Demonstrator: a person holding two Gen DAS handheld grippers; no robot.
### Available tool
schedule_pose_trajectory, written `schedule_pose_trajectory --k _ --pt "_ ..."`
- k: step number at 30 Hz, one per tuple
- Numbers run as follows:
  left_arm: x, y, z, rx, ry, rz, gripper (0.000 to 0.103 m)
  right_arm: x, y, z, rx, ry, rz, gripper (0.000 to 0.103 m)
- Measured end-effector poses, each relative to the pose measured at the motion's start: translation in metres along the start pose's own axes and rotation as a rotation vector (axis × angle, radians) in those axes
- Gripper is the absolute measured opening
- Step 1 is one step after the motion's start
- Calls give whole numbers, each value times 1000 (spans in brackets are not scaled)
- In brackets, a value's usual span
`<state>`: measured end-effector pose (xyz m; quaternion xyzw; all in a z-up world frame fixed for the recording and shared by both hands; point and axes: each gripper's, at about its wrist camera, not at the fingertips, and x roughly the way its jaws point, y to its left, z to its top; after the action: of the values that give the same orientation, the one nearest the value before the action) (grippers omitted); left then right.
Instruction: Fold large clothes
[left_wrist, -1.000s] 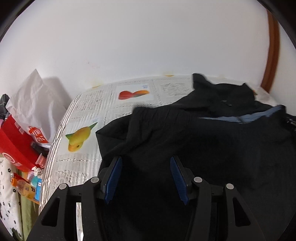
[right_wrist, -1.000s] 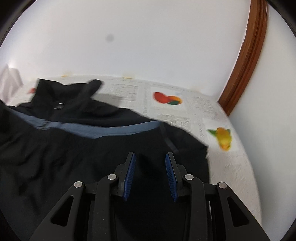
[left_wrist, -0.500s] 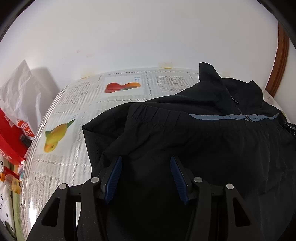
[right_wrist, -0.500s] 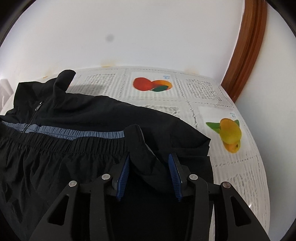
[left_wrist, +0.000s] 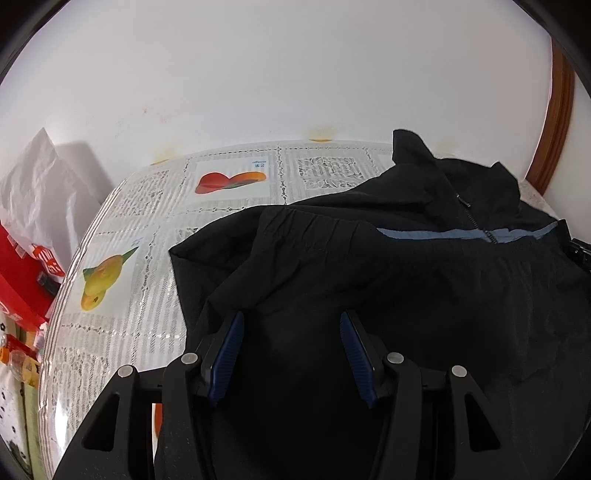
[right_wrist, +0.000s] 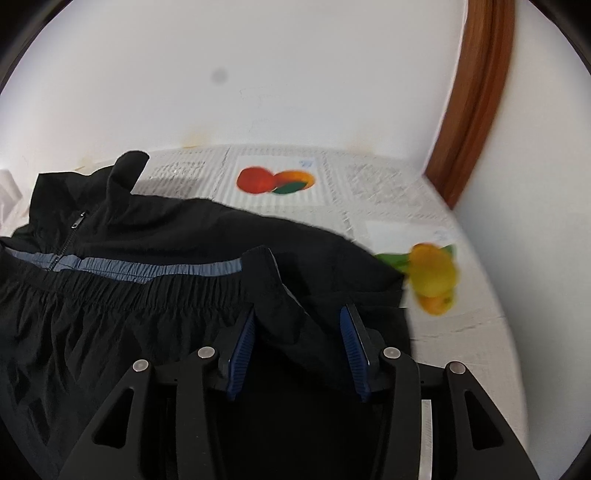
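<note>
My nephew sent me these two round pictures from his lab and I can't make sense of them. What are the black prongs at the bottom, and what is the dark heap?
Each picture comes from a wide-angle camera on a handheld gripper, one in each of a person's hands, looking forward along its two blue-padded fingers. The left gripper and right gripper both stand open; neither has clamped anything, though a fold of cloth lies between the right fingers. The dark heap is a black zip-up jacket with a grey-blue stripe, its lower half folded up over the chest. It lies on a lace-and-fruit-print tablecloth against a white wall.
</note>
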<state>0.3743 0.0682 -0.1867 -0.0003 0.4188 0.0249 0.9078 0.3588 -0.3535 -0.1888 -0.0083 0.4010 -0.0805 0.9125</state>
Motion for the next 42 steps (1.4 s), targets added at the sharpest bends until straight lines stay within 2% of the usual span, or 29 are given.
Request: schedule_pose_trajectory --k 1,5,8,10,11,17,20,22,28,35,42 --pt "-3 2 0 0 0 -8 51 -14 3 0 4 -21 -18 45" --pt "-18 9 -3 -13 -15 -23 51 -57 26 0 -4 -67 18 47" --pt "-34 19 -9 -30 -18 -33 52 -83 65 -5 -55 -75 98 47" --pt "-45 28 -15 -32 -18 -41 57 -92 93 -11 -75 -70 157 47" --pt "-50 31 -18 -34 -20 -42 57 -94 110 -15 -79 -57 199 47" --pt "-81 63 -49 -48 -32 -47 60 -82 176 -38 -123 41 264 47" --pt "-88 72 -65 -61 -29 -73 60 -71 194 -42 -151 47 251 46" --pt "-92 78 -74 -68 -28 -69 60 -58 196 -45 -153 63 199 44" --pt "-105 94 -94 -96 -31 -67 60 -70 191 -59 -117 66 169 44" --pt "-120 99 -116 -109 -26 -60 60 -120 191 -110 -132 93 196 44" --pt "-138 100 -143 -120 -11 -31 60 -155 187 -152 -115 66 223 43"
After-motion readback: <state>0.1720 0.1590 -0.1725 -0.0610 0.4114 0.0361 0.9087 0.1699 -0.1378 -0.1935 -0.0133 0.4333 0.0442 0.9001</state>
